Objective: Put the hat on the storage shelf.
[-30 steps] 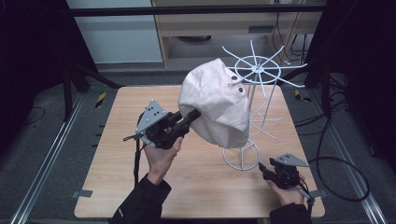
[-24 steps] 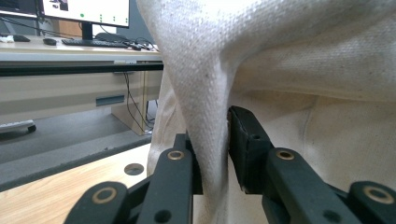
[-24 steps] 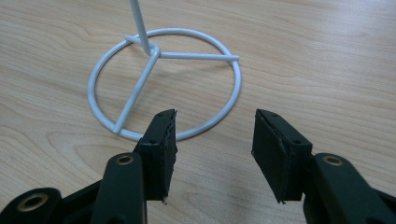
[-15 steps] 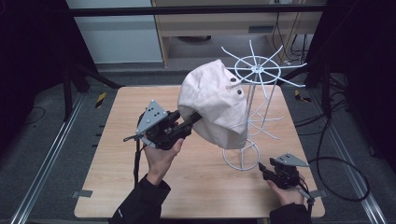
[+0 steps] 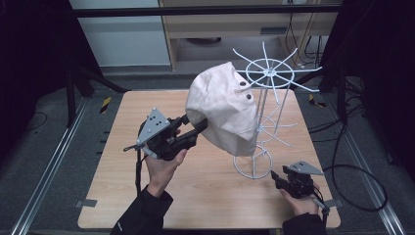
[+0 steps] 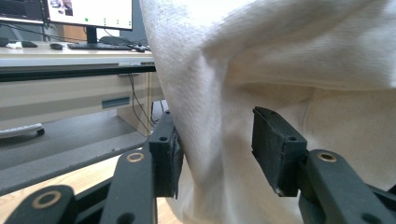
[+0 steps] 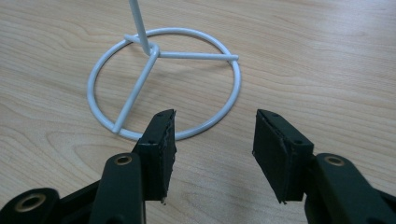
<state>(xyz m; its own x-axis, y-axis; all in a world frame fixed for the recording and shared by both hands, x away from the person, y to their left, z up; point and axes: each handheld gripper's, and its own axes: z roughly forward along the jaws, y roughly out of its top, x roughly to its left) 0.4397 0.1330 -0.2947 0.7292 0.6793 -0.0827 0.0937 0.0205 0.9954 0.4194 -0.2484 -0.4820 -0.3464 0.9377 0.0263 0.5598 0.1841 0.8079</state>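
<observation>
We log: left gripper point(image 5: 192, 131), frame centre, jaws apart astride hat point(image 5: 225, 112) hung on rack point(image 5: 264, 122); right gripper point(image 5: 275, 177), lower right, jaws wide, empty, probably waiting.

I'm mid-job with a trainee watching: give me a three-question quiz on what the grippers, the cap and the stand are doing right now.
1. True or false: the right gripper is clamped on the stand's ring base.
2. What hangs on the white wire stand? A) towel B) cream cap C) glove
3. Fill in: the left gripper has cap fabric lying ____ its open jaws.

Key
1. False: it sits open on the table, just short of the ring.
2. B, the cream cap.
3. between
</observation>
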